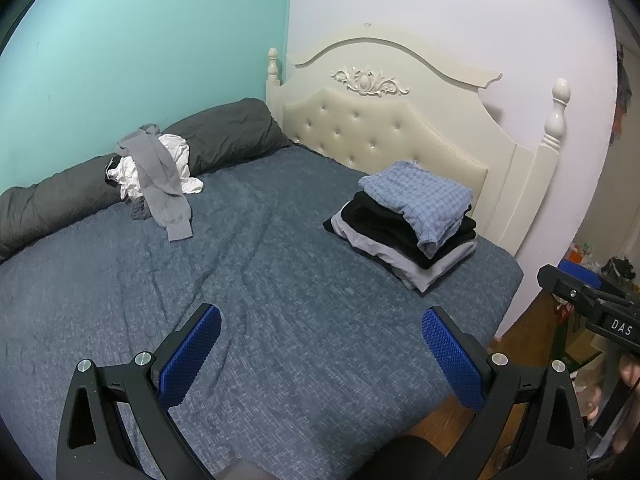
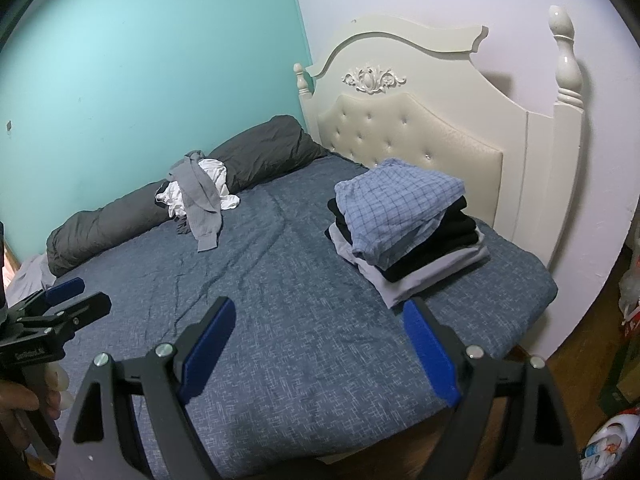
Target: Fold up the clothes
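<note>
A loose heap of unfolded clothes (image 1: pixel 154 178) lies on the bed (image 1: pixel 280 280), up against a dark grey rolled duvet (image 1: pixel 224 132) that runs along the teal wall (image 1: pixel 140 40). The heap is crumpled: a grey long-sleeved garment (image 1: pixel 160 184) is draped over the top with one sleeve trailing down onto the blue bedspread, and bunched white cloth (image 1: pixel 178 160) shows beneath and beside it. Nearer the cream tufted headboard (image 1: pixel 380 128) sits a folded stack (image 1: pixel 412 224), with a light blue checked piece (image 1: pixel 424 200) on top, black layers under it and pale grey ones at the bottom.

The left hand-held gripper (image 1: pixel 320 344) hangs above the near part of the bed with its blue-padded jaws spread wide and nothing between them; the heap is well beyond it and to its left, the stack beyond it to its right. The right hand-held gripper (image 2: pixel 320 336) is likewise wide open and empty, with the folded stack near its right finger and the unfolded heap well apart, farther off to the left.
</note>
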The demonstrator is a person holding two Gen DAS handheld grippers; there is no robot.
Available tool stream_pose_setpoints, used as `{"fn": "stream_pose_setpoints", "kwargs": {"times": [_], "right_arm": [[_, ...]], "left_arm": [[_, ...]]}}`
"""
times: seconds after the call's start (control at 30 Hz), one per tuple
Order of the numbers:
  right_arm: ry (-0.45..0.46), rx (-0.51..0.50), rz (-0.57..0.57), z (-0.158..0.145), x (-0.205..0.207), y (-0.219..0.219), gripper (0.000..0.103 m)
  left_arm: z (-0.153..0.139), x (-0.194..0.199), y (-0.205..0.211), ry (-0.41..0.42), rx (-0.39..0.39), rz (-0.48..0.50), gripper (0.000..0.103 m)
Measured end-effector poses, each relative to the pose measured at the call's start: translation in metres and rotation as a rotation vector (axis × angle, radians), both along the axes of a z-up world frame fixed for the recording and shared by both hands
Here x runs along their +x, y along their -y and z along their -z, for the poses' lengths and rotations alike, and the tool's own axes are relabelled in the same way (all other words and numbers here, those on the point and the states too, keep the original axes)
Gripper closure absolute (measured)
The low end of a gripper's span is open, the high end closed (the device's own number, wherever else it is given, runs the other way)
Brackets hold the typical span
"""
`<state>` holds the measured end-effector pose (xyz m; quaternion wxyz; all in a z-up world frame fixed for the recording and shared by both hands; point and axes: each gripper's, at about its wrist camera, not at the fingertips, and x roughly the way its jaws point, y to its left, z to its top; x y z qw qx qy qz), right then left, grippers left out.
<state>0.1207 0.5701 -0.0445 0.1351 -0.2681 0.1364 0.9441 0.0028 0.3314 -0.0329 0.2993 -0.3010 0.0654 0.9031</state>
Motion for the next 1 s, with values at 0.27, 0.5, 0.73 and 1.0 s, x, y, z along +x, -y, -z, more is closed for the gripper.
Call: {"fn": "stream_pose_setpoints", "kwargs": {"times": [0.27,0.5,0.73,1.0], "right_arm": [[-0.003,-0.001,0.004,-0.0009,0.0019,0.0001,0.016],[0.000,-0.004,0.006,0.0002,0.0034,0.0001,0.016],[0.002,-0.007,0.006,0.0007,0.0035,-0.0002,0.016],[0.004,-0.008,0.006,0.0020,0.0036,0.0004,0.016]], "left_arm": [[-0.0021,0.0030,-0.0023,-0.008,-0.003,0.004,0.000],[-0.0025,0.0050,-0.0039,-0.006,-0.004,0.008,0.000],[-0.0031,0.0044,-0.0030,-0.001,-0.003,0.014,0.000],[-0.0032,0.0061,-0.0055,-0.009,-0.005,0.026,0.000]]}}
